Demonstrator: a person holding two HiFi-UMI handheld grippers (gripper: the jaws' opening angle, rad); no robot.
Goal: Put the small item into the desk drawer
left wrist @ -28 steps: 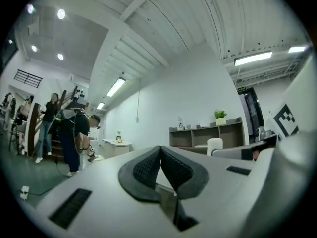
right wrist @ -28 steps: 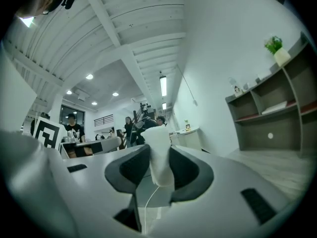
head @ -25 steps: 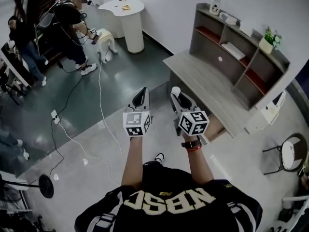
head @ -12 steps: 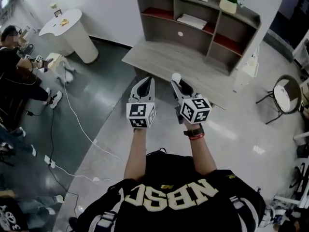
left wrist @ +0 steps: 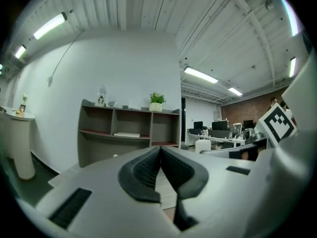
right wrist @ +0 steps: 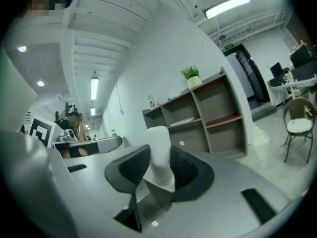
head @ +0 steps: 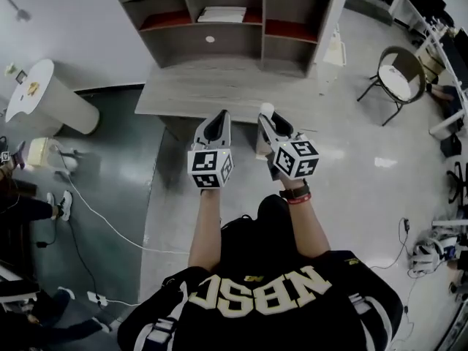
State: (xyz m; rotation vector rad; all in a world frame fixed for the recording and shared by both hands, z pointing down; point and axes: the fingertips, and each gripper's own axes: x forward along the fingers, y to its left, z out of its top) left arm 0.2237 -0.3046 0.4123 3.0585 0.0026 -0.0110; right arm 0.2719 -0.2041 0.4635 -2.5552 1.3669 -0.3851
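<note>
Standing on the floor short of the desk, facing the front edge of its worktop [head: 219, 93], with the shelf unit [head: 227, 20] along the far edge. Carrying the small white item [right wrist: 158, 150] in the right gripper [head: 268, 119]: clamped upright between the ribbed pads of partly closed jaws, upper end poking out above them, so well clear of the worktop and not yet in any drawer. Held that way, most likely, to keep it steady in transit and ready to lower in from above. Holding the left gripper [head: 218, 121] just beside the right, level and aimed at the desk, jaws closed together on nothing, probably kept free for pulling the drawer open. Cannot make out the drawer itself from here; presumably under the front edge of the worktop, hidden in the head view. Judged as the approach stage: drawer to be found and opened first, then the item brought over.
</note>
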